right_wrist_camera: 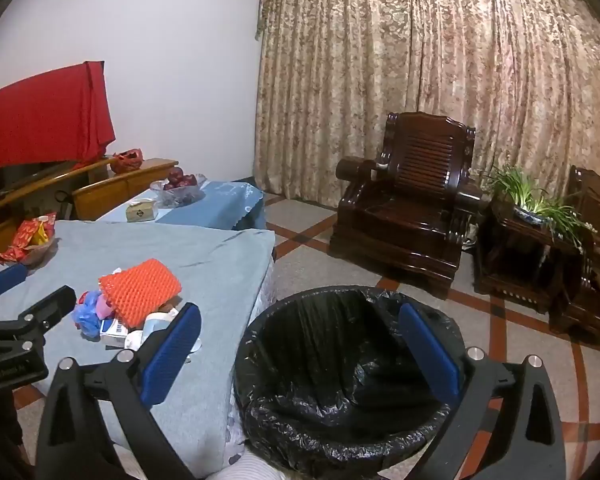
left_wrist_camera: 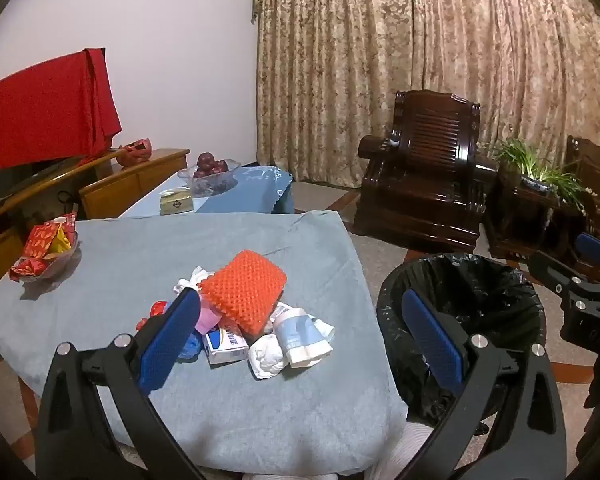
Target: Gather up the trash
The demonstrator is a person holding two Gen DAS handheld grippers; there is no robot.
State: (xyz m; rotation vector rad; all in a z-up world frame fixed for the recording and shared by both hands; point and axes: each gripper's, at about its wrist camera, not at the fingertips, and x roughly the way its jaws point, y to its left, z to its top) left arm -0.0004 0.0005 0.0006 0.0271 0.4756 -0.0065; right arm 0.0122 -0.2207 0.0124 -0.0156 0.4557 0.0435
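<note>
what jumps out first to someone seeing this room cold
The orange foam fruit net catches the eye first, lying on top of a small pile of trash in the middle of the grey-blue cloth-covered table. Right beside the table stands a bin lined with a black bag, which looks empty. Behind it all, a dark carved wooden armchair sits on the floor in front of floral curtains.

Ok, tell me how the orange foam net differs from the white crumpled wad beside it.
The orange foam net is bright, bumpy and flat-sided; the white wad is pale, smooth and balled up. The net is larger and rests on top of the pile; the wad lies low on the blue cloth. Both sit in the same pile.
</note>
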